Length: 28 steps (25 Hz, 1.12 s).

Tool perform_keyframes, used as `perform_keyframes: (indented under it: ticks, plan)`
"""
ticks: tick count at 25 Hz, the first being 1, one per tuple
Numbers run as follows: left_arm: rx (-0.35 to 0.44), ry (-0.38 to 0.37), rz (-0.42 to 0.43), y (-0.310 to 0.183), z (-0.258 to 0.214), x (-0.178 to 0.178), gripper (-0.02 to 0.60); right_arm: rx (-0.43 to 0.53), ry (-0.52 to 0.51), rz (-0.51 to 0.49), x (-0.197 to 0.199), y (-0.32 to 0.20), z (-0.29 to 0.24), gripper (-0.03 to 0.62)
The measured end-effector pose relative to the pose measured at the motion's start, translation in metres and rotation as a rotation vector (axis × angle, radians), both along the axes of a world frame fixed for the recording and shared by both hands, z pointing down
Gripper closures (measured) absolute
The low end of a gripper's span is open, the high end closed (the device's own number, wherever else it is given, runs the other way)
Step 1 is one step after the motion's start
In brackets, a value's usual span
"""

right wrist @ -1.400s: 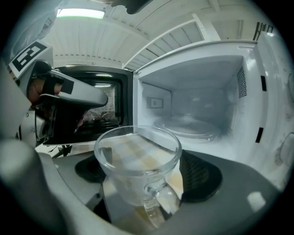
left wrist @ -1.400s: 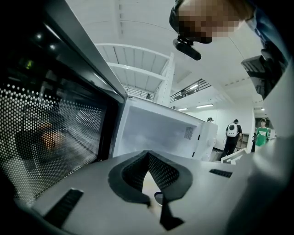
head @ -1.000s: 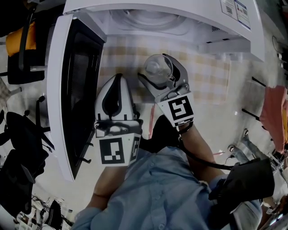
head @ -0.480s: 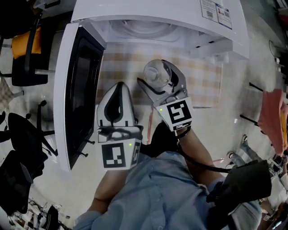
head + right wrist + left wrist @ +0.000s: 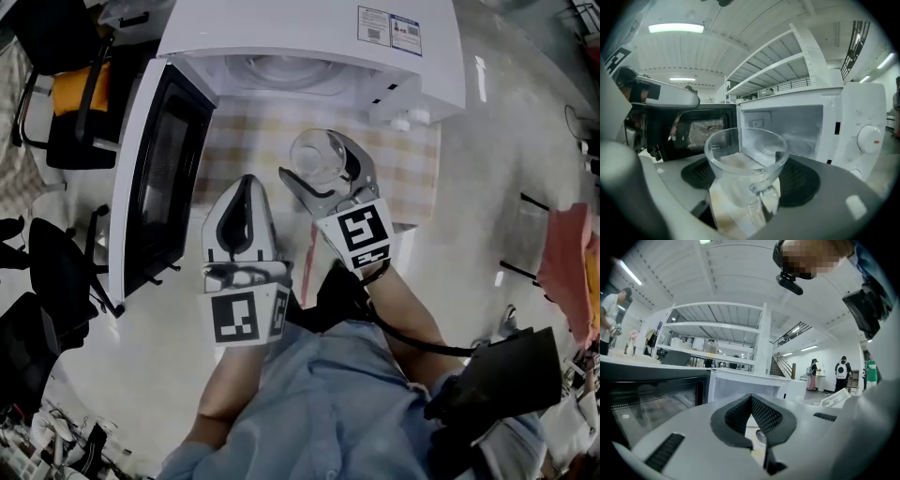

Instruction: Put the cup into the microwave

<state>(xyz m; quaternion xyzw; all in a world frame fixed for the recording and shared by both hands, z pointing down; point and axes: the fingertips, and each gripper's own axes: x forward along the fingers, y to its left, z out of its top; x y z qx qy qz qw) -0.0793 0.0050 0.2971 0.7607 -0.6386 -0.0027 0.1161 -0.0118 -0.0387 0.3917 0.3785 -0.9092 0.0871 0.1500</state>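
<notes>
A clear glass cup with a handle is held upright in my right gripper, whose jaws are shut on its sides. In the right gripper view the cup fills the middle, just in front of the white microwave's open cavity. The microwave door is swung wide open to the left. My left gripper hovers beside the right one, nearer the door. Its jaws are shut with nothing in them.
A checked cloth covers the table under the microwave. Black and orange chairs stand to the left of the door and a pink cloth hangs at the right. People stand far off in the left gripper view.
Both grippers have risen a little and come closer to the microwave opening. The cup stays in the right gripper's grip.
</notes>
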Motion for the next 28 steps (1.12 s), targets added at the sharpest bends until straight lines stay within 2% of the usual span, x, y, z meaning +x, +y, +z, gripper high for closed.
perform_keyframes:
  ticks: [3,6,11,24,28]
  plan:
    - [0.016,-0.014,-0.031,0.007,-0.008,0.013,0.575,-0.006,0.000,-0.037,0.011,0.006,-0.001,0.218]
    - [0.034,-0.018,-0.025,0.003,-0.003,0.019,0.575,-0.010,0.009,-0.043,0.020,0.007,0.008,0.218]
    - [0.078,-0.029,-0.030,-0.022,0.015,0.001,0.575,-0.014,0.013,0.011,0.022,-0.015,0.030,0.218]
    - [-0.013,-0.005,0.093,-0.070,0.043,-0.007,0.575,-0.013,0.025,0.063,-0.016,-0.070,0.022,0.218]
    - [-0.023,-0.001,0.097,-0.082,0.044,-0.015,0.575,-0.008,0.028,0.073,-0.023,-0.083,0.014,0.218]
